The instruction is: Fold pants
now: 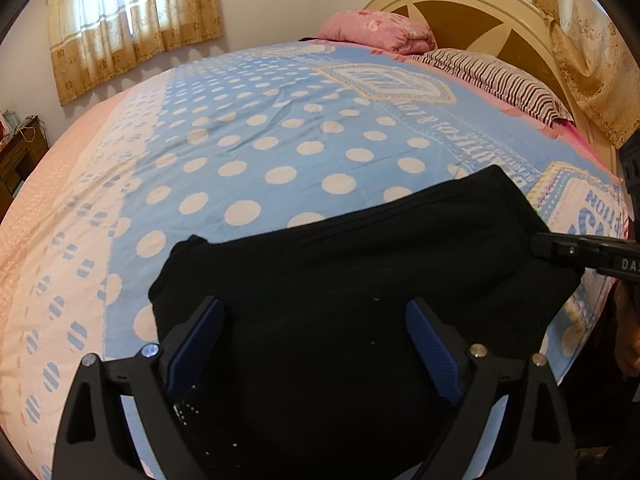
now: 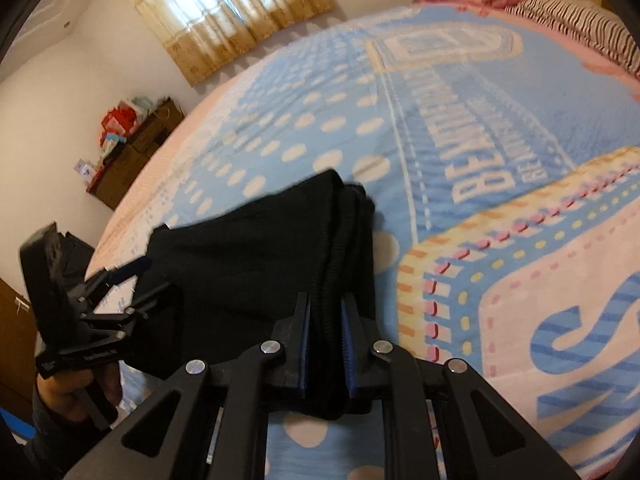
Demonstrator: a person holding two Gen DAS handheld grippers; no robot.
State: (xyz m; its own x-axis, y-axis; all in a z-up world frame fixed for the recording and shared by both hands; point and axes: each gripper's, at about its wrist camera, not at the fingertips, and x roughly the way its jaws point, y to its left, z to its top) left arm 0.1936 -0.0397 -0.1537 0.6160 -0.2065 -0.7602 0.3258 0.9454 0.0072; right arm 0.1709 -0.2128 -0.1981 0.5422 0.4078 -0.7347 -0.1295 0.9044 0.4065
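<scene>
The black pants (image 1: 360,272) lie folded in a thick stack on the blue polka-dot bedspread (image 1: 260,140). My left gripper (image 1: 316,320) is open, its blue pads (image 1: 200,340) spread wide over the near part of the stack. My right gripper (image 2: 326,312) is shut on the pants (image 2: 260,248), its blue pads pinching the layered edge on the stack's right side. In the left wrist view the right gripper (image 1: 560,250) shows at the pants' right edge. In the right wrist view the left gripper (image 2: 132,280) shows at the stack's left side, held by a hand.
A pink pillow (image 1: 376,30) and a striped pillow (image 1: 492,76) lie by the headboard (image 1: 480,12). A brown dresser (image 2: 132,152) with clutter stands against the far wall. Curtained windows (image 1: 132,28) are behind the bed. The bedspread (image 2: 500,160) stretches beyond the pants.
</scene>
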